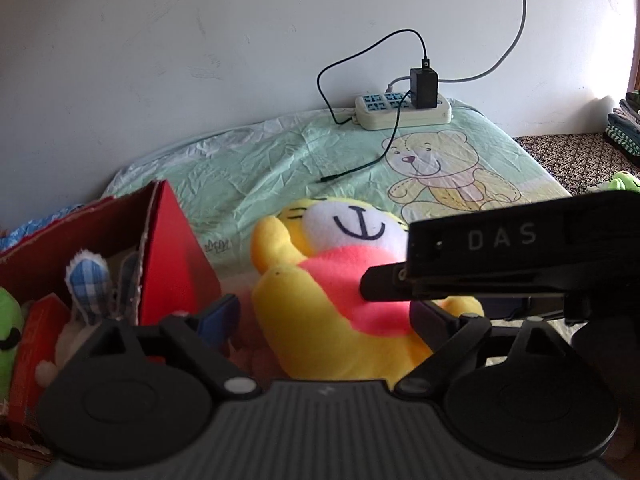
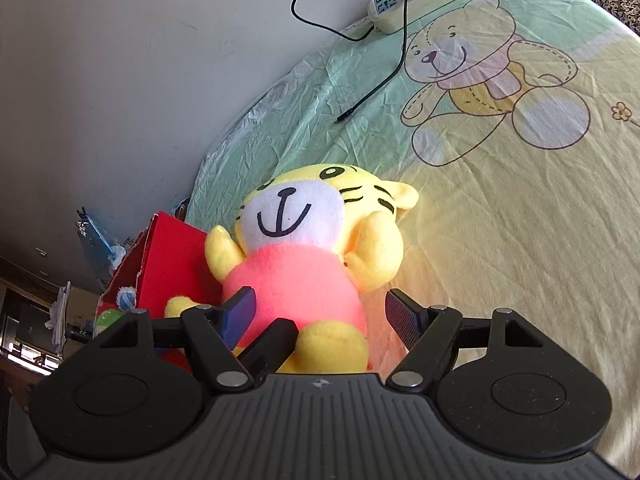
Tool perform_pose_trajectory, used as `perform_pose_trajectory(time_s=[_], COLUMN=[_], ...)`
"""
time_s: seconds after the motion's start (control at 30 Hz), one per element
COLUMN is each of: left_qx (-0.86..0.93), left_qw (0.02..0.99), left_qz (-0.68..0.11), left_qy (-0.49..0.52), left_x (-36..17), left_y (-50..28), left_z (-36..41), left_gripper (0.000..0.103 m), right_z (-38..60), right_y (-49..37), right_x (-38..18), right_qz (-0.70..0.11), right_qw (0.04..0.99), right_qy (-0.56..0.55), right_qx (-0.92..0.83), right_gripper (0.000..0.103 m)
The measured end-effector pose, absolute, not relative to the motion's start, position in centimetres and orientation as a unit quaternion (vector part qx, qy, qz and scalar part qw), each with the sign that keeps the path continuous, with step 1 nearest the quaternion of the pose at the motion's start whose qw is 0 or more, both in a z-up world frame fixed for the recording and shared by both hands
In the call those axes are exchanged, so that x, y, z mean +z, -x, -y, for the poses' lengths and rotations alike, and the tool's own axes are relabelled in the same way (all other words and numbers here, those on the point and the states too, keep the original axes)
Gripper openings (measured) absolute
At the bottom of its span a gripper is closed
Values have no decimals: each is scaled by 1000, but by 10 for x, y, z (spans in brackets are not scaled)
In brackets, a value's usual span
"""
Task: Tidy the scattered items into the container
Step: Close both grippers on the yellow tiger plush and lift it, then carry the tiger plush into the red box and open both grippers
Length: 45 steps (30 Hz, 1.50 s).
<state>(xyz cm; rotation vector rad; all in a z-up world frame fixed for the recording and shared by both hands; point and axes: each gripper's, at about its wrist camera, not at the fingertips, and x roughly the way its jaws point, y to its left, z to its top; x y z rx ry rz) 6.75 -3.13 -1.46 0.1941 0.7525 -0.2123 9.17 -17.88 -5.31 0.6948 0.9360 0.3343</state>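
A yellow tiger plush (image 1: 320, 320) in a pink shirt lies on its back on the bed, right beside the red cardboard box (image 1: 176, 248). My left gripper (image 1: 324, 318) is open, its fingers on either side of the plush's lower body. My right gripper (image 2: 322, 314) is open too and straddles the pink belly of the plush (image 2: 296, 276). From the right, one of its fingers (image 1: 380, 286) rests on that belly. The box (image 2: 176, 260) holds a green plush (image 1: 8, 320) and a rabbit with blue checked ears (image 1: 86, 280).
A white power strip (image 1: 404, 110) with a black charger sits by the wall, and its cable end (image 1: 332, 178) lies loose on the bear-print sheet (image 1: 440, 168). Folded clothes (image 1: 624, 128) and a green toy (image 1: 624, 182) lie far right.
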Motion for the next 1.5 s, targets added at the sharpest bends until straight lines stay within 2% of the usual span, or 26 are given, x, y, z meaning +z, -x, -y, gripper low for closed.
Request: perform_pose_trajectory(time_s=[0.03,0.07,0.13,0.33,0.53,0.73,0.97,1.5], left_qx=[-101,-102,-106,-119,-142,-178,-186,-159], left_qw=[920,919,915,911,903,900,916,951], left_qz=[-366,-368,-375,-381,-393,-386,-335,-254], left_qy=[-98,-101,-100,-108,-96,-98,-119,-73], left_x=[-16,-17,-19,-25,-25,-17,6,63], left_y=[-69,-71,-75,-80,-71,-56,-33,6], left_z=[33,34,36,43,52,62,67,2], left_gripper=[76,72,65,63,61,60,57,57], right_z=[176,173,168,179,185,198,201,142], right_y=[-95,-97,-98,-94,-78,-57,-41,-11], right_x=[-55,-56,-56,-61,-53,-42,-21,41], right_qz=[-441,-442,-440,-432,-419,-401,-361,-273], right_qw=[820,819,825,822,843,857,869,904], right_qy=[-327,-326,-309,-322,-291,-279,-295,-268], right_qx=[162,167,177,184,173,163,166,190], right_gripper=[75,74,64,51,48,47,45,45])
